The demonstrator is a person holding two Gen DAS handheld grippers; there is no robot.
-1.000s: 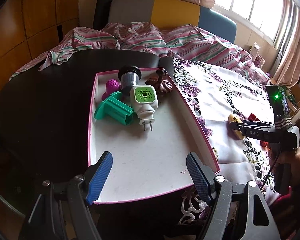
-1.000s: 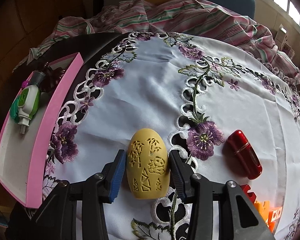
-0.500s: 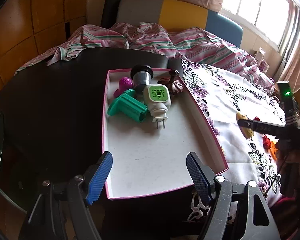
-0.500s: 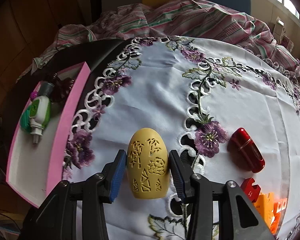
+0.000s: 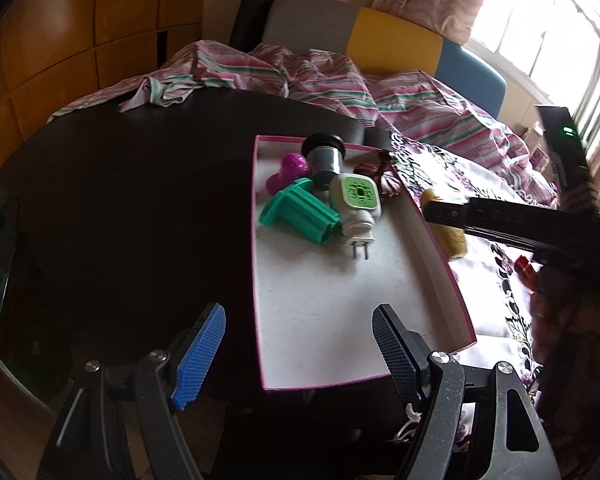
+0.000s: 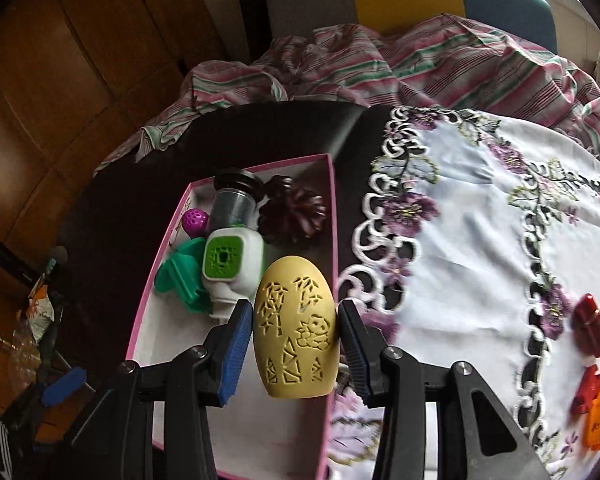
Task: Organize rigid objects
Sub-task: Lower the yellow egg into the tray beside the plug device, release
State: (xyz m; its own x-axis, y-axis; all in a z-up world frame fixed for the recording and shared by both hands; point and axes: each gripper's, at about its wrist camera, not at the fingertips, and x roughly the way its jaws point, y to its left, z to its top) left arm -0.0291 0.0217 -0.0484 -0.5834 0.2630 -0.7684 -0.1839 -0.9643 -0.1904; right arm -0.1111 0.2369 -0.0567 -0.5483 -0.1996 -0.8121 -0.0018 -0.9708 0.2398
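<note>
the right hand-held gripper [image 6: 296, 336] pinched a yellow egg-shaped ornament with cut-out bamboo and panda patterns [image 6: 296, 328] between its blue pads, held in the air over the right wall of a shallow pink-edged white cardboard tray [image 6: 332, 216]. in the tray's far end lay a white plug-in device with a green face [image 6: 232, 268], a teal plastic piece [image 6: 180, 276], a purple perforated ball [image 6: 195, 221], a clear cylinder with a black cap [image 6: 232, 200] and a dark brown pinecone [image 6: 292, 212]. the left hand-held gripper [image 5: 300, 350] was spread with nothing between its pads, near the tray's near edge above the dark tabletop [image 5: 120, 200]. a glossy red capsule-shaped object [image 6: 590, 324] lay on the white embroidered cloth with purple flowers [image 6: 480, 240].
</note>
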